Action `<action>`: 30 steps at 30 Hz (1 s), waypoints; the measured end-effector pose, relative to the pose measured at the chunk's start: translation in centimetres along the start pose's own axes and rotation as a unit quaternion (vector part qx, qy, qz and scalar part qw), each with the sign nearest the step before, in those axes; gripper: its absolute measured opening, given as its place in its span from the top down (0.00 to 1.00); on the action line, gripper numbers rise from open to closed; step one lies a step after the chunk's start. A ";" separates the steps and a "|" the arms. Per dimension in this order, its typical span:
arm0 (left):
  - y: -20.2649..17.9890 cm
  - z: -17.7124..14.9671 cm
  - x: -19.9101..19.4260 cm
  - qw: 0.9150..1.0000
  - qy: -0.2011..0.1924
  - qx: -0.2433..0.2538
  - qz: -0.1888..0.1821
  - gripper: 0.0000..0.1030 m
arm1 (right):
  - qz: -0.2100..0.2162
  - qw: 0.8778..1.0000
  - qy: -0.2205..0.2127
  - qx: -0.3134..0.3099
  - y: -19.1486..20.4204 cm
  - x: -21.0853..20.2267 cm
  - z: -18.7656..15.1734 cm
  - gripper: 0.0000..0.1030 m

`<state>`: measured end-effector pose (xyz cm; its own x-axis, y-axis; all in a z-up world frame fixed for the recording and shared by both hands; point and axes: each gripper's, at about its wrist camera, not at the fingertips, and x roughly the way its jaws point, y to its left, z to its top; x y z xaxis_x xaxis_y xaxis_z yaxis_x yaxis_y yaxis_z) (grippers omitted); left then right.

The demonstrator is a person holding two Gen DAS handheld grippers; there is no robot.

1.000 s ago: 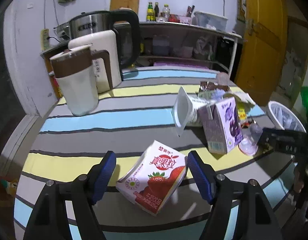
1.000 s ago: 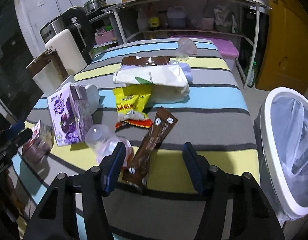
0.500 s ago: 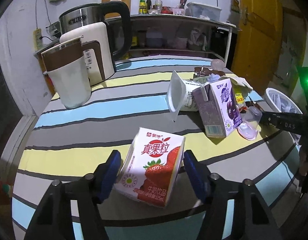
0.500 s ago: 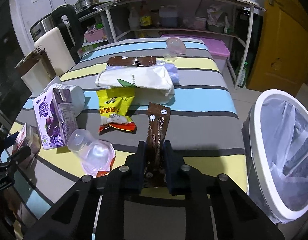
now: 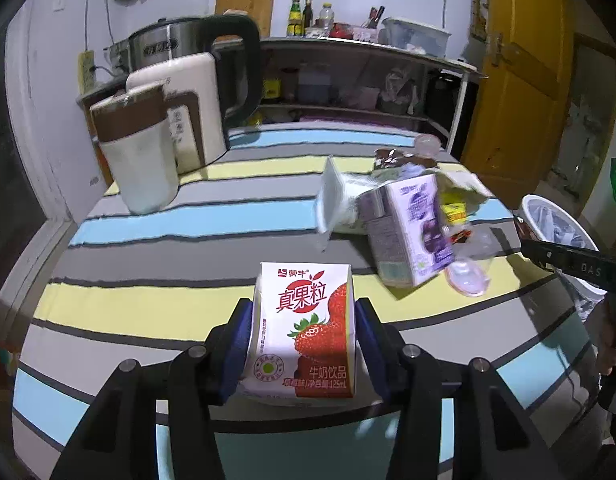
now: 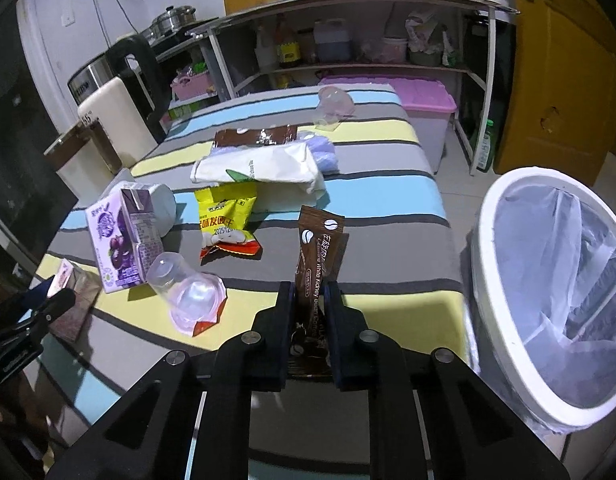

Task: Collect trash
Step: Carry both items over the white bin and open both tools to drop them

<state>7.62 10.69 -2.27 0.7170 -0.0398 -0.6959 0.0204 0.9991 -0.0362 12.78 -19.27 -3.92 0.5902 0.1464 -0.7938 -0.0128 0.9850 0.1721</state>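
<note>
Left wrist: your left claw (image 5: 304, 342) has just been closing and now hugs the strawberry milk carton (image 5: 308, 330) standing on the striped tabletop (image 5: 168, 300).

Right wrist: your right claw (image 6: 310, 308) pinches the brown coffee sachet (image 6: 316, 264) tight, beside the white bin (image 6: 504, 300).

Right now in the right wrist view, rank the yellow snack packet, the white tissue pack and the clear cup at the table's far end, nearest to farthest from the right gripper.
From the right gripper, shut on the brown coffee sachet:
1. Yellow snack packet, ahead and left.
2. White tissue pack, behind the packet, mid-table.
3. Clear cup, on its side at the far end.
</note>
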 end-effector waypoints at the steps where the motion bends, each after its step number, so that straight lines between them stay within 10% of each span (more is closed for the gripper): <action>1: -0.4 0.2 -0.4 1.000 -0.004 0.001 -0.004 0.50 | 0.000 1.000 -0.003 0.002 -0.2 -0.4 0.0 0.84; 16: -10.1 5.3 -2.6 0.993 -0.052 0.059 -0.092 0.50 | -0.034 0.996 -0.048 0.065 -7.9 -6.5 -0.9 0.84; 30: -24.7 7.8 1.8 0.965 -0.034 0.138 -0.220 0.50 | -0.081 0.988 -0.031 0.126 -16.1 -8.0 -3.0 0.84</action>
<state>13.87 -13.96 2.99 0.6409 -0.4685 -0.6081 0.5102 0.8519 -0.1187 5.85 -36.02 -2.04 0.6159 -0.0248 -0.7874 0.2826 0.9399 0.1915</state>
